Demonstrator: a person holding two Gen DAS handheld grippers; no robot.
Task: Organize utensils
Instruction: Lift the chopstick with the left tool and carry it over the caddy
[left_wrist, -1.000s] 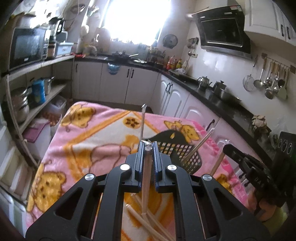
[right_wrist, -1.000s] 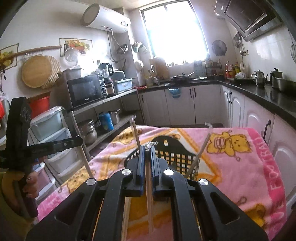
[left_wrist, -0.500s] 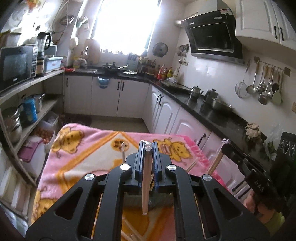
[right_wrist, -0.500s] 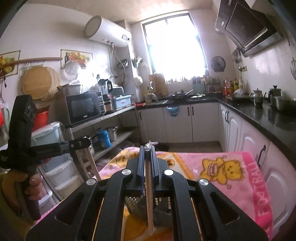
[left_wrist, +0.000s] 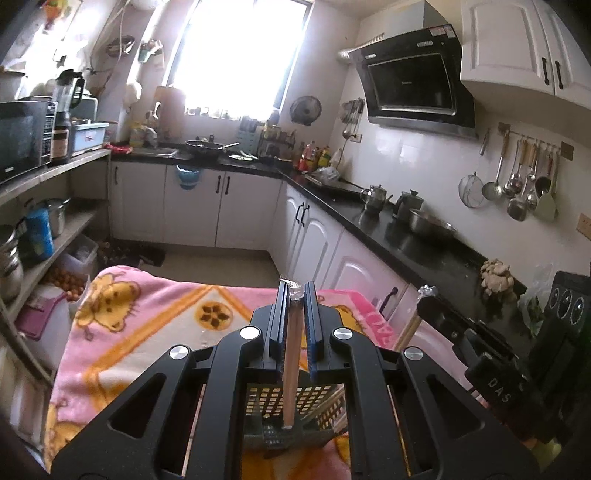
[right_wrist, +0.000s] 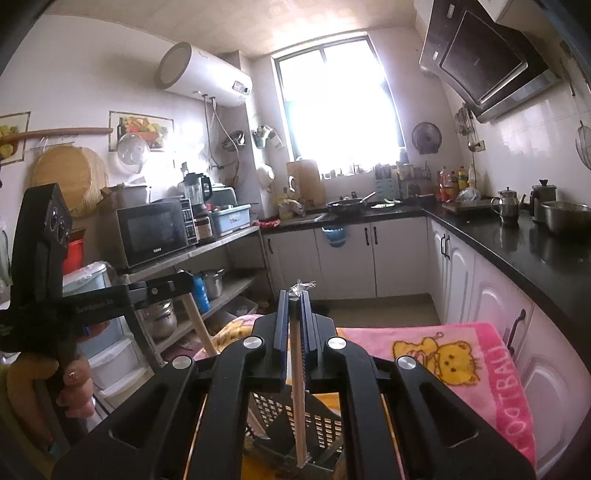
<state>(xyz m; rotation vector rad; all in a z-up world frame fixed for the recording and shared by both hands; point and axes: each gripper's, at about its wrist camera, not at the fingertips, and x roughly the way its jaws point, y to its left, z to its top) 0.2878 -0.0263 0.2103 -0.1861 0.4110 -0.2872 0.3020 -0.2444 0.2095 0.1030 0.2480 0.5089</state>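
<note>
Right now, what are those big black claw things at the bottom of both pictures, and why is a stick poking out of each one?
They are grabbers that a person holds, one in each hand. Each has its own camera looking along its two fingers, so you get one picture per grabber. The left gripper is shut on a wooden chopstick, wrapped at its top end. The right gripper is shut on another chopstick. Below them sits a black basket with holes, on a table covered by a pink blanket with cartoon animals. In the right picture you can see the person's hand holding the left grabber.
</note>
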